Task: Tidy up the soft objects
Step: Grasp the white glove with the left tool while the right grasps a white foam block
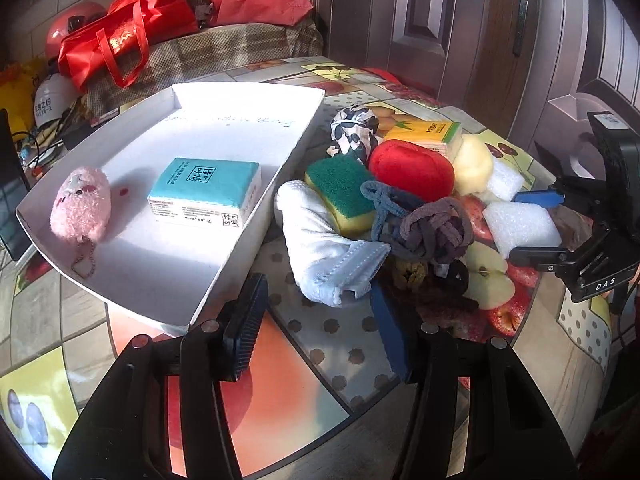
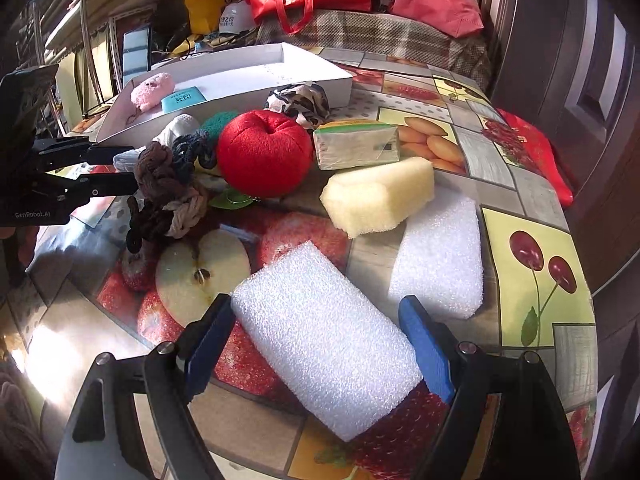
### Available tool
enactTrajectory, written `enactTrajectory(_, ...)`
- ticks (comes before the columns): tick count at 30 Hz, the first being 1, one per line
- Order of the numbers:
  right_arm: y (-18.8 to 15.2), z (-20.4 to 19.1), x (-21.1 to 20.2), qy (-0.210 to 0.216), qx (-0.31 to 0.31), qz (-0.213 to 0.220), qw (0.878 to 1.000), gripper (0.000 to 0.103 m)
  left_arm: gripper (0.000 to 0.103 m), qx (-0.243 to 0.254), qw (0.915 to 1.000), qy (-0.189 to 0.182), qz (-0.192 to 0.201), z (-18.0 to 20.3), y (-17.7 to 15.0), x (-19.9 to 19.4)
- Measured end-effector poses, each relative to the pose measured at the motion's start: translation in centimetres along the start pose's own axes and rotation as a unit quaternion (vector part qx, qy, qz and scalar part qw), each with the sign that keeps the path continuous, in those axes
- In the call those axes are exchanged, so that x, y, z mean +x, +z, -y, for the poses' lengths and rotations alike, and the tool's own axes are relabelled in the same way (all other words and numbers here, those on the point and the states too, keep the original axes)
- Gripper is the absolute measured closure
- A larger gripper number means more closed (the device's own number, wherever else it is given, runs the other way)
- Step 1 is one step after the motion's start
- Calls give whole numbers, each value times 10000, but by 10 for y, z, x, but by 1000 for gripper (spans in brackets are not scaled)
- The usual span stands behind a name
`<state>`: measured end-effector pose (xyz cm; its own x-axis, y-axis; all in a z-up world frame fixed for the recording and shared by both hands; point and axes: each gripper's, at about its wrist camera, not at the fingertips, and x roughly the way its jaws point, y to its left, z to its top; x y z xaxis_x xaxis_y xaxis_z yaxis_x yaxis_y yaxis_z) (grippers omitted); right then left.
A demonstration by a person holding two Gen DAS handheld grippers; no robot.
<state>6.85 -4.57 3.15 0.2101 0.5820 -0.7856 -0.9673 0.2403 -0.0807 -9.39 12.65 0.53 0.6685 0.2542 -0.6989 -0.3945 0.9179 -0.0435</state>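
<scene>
A white tray (image 1: 224,128) holds a pink plush toy (image 1: 80,204) and a teal tissue pack (image 1: 208,192). Right of it lies a pile: white cloth (image 1: 316,236), green-yellow sponge (image 1: 340,192), red plush apple (image 1: 412,170), knotted ropes (image 1: 424,228), patterned scarf (image 1: 354,128), yellow tissue pack (image 1: 428,134). My left gripper (image 1: 320,320) is open and empty, just short of the cloth. My right gripper (image 2: 320,344) is open, its jaws on either side of a white foam block (image 2: 324,340) lying on the table. A second foam block (image 2: 440,256) and a yellow sponge (image 2: 380,196) lie beyond.
The table wears a fruit-print cloth (image 2: 532,256). Red bags (image 1: 124,36) and helmets sit on a chair behind the tray. A dark door (image 1: 460,20) stands at the back right. The left gripper shows in the right wrist view (image 2: 96,168).
</scene>
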Motion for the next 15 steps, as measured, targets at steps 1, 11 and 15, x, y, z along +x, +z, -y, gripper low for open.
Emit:
enactTrajectory(1, 0, 0, 0, -8, -6, -1, 10000, 19, 49, -10, 10000, -28, 18, 0, 1, 1)
enactTrajectory(11, 0, 0, 2, 4, 5, -37, 10000, 19, 49, -174, 9998, 51, -45, 7, 11, 14)
enactTrajectory(15, -1, -3, 1, -82, -74, -5, 9999, 20, 66, -118, 9998, 7, -147, 10, 15, 23)
